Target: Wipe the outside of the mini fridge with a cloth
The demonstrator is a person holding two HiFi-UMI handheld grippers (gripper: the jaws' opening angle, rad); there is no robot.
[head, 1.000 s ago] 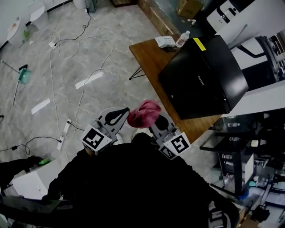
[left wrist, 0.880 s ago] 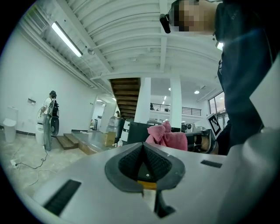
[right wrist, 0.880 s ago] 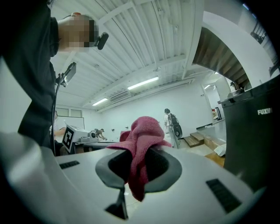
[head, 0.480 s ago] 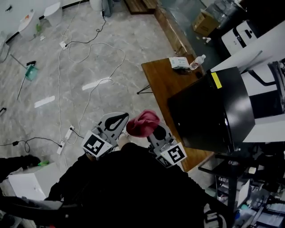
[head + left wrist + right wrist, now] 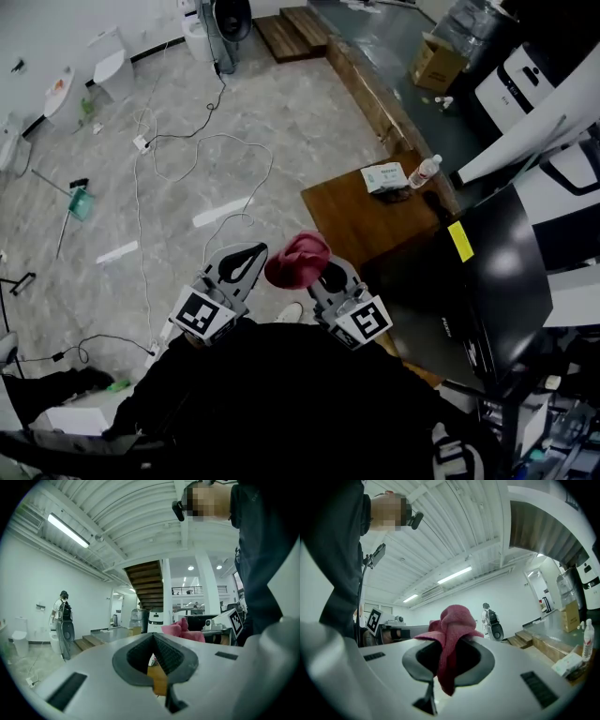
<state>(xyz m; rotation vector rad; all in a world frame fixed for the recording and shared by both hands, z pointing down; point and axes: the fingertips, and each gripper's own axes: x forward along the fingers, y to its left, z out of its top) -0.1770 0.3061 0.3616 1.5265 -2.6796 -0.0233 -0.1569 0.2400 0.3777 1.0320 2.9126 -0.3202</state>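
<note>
Right gripper [image 5: 449,644] pinches the cloth [image 5: 454,618]; left gripper [image 5: 153,641] is closed on nothing; fridge [image 5: 497,281] sits right of both

We note cloth [image 5: 298,260] crimson-pink at right claw [image 5: 328,277]. Right claw, left claw [image 5: 242,255]: pale grey, black-and-white square markings. Beyond right claw: fridge [image 5: 497,281] glossy black, sticker [image 5: 460,241] yellow, table [image 5: 356,220] warm brown. Floor [image 5: 281,122] past left claw grey, marbled.
</note>
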